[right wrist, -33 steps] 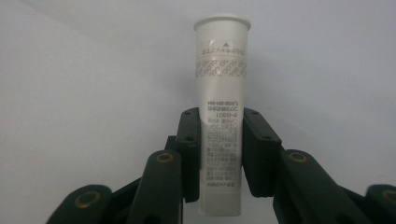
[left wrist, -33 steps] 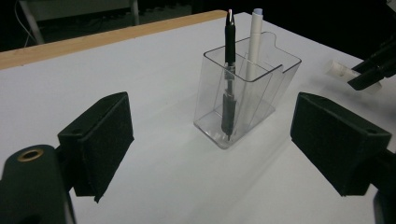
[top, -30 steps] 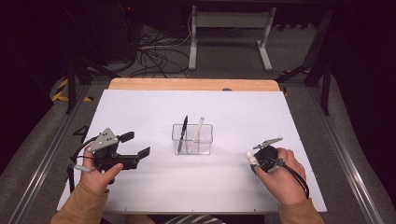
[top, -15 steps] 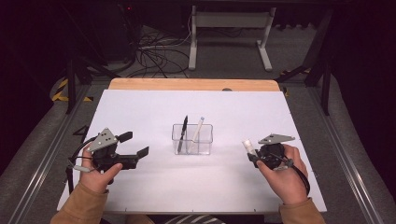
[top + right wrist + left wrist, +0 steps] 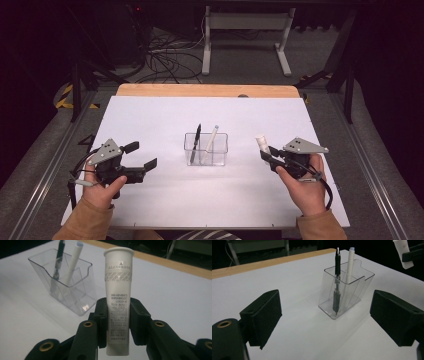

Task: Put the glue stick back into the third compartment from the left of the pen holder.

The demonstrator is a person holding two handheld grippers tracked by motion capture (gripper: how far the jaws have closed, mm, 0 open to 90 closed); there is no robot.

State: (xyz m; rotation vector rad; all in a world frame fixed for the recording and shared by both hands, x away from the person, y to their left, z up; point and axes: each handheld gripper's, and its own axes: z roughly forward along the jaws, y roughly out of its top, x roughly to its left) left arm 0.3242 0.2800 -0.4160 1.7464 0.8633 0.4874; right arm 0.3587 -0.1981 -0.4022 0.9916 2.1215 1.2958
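Observation:
A clear plastic holder (image 5: 205,149) stands mid-table with a black pen (image 5: 196,140) and a white pen (image 5: 212,137) leaning in it. My right gripper (image 5: 267,155) is to its right, shut on a white printed tube (image 5: 262,144) that points upward. In the right gripper view the tube (image 5: 117,290) is clamped between the pads of the gripper (image 5: 117,320), with the holder (image 5: 72,290) beyond it to the left. My left gripper (image 5: 141,155) rests left of the holder, open and holding nothing. Its gripper view shows the wide jaws (image 5: 329,315) facing the holder (image 5: 347,295).
A white sheet (image 5: 165,120) covers the table, with a wooden strip (image 5: 200,90) along the far edge. Metal rails (image 5: 45,165) run beside the table on both sides. Cables and a metal stand (image 5: 245,30) lie on the floor behind.
My right hand has turned, bringing its grey plate on top, and shifted slightly towards the holder with the tube. The left hand has stayed still.

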